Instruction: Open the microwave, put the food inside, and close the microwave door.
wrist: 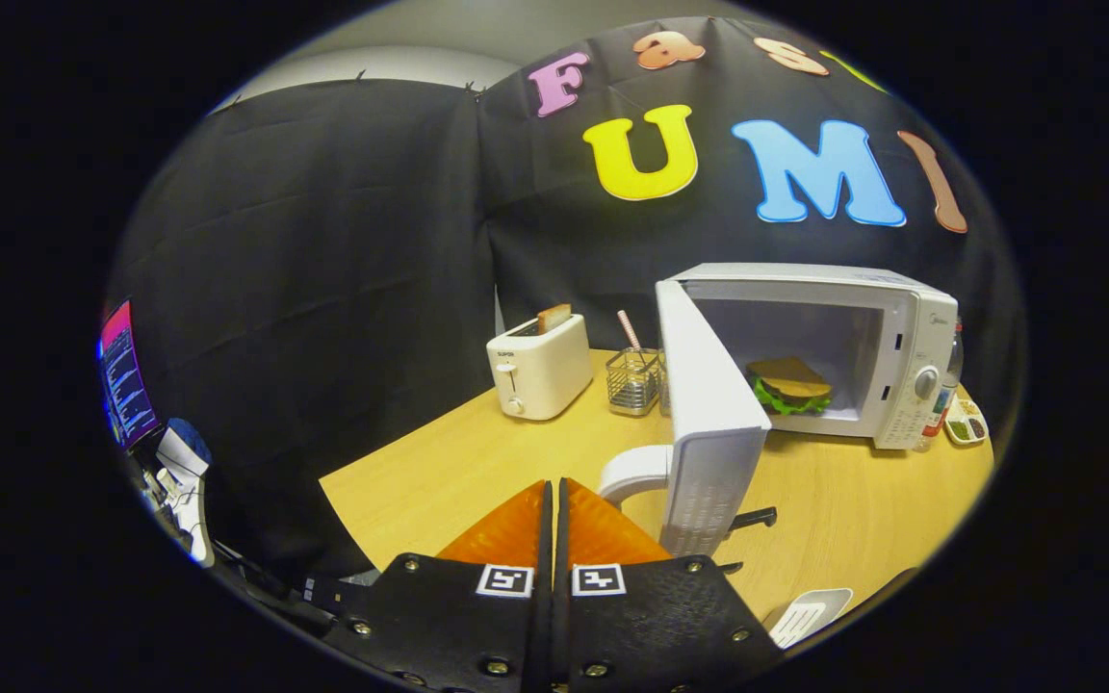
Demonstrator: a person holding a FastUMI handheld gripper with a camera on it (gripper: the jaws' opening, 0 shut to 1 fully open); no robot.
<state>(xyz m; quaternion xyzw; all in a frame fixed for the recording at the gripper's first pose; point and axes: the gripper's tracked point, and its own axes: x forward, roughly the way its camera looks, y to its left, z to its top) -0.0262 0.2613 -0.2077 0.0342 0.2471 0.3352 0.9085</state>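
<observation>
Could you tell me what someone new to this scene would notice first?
Most striking is the white microwave on the wooden table, its door swung wide open toward the gripper, with a sandwich already inside. The gripper's fingers are closed together on nothing, just left of the door's handle. Beyond them stands a white toaster holding a slice of toast.

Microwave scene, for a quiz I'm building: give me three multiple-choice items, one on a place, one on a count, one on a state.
1. Where is the sandwich?
A. in the toaster
B. inside the microwave
C. between the claw's fingers

2. How many slices stand in the toaster?
A. one
B. two
C. three

3. How is the microwave door?
A. shut
B. removed
C. swung open

Answers:
1 B, it lies on the oven's floor.
2 A, a single slice pokes from one slot.
3 C, the door stands out beside the handle, just ahead of the closed, empty claw.
</observation>
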